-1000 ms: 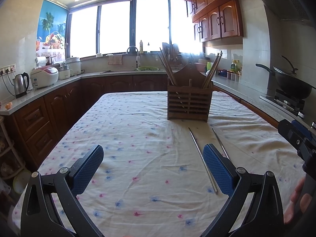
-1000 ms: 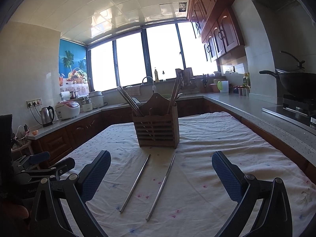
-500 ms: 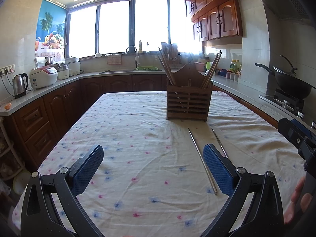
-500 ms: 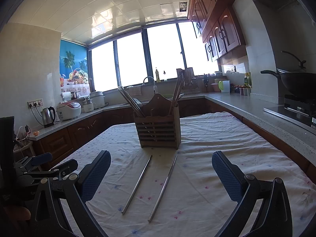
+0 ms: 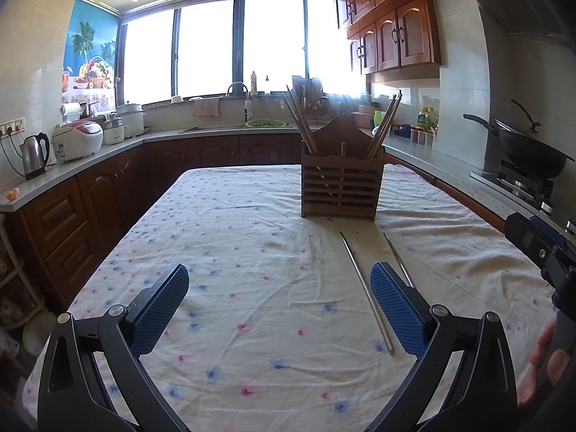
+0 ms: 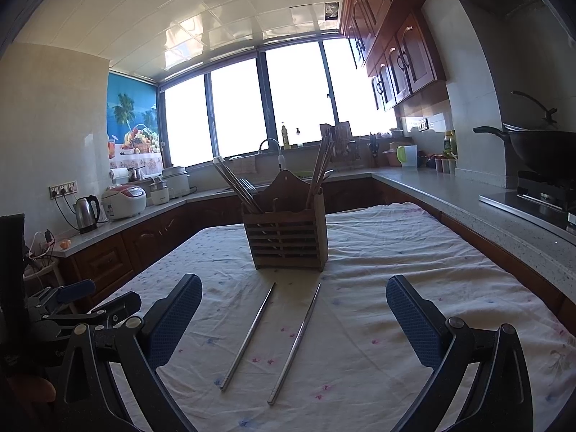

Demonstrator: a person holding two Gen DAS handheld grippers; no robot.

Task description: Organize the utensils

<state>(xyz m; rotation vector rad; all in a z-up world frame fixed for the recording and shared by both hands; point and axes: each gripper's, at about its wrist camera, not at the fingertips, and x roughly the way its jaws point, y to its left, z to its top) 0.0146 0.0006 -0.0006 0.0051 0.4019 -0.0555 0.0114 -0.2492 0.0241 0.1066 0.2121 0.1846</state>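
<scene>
Two slim steel chopsticks (image 6: 292,346) flat on floral cloth (image 6: 378,252); both grippers' fingers (image 6: 410,324) released

The table (image 5: 252,252) is covered with a white cloth that is dotted with small pink and blue flowers. The pads (image 5: 158,309) of the left hand-held gripper (image 5: 277,309) and of the right hand-held gripper (image 6: 295,320) are coloured bright blue with a tiny bumpy grid, and their frames are black. The slatted holder (image 6: 288,237) is made of brown wood, brown sticks (image 5: 298,122) are seen in it, and two shiny silver chopsticks (image 6: 248,338) are seen on the cloth.
</scene>
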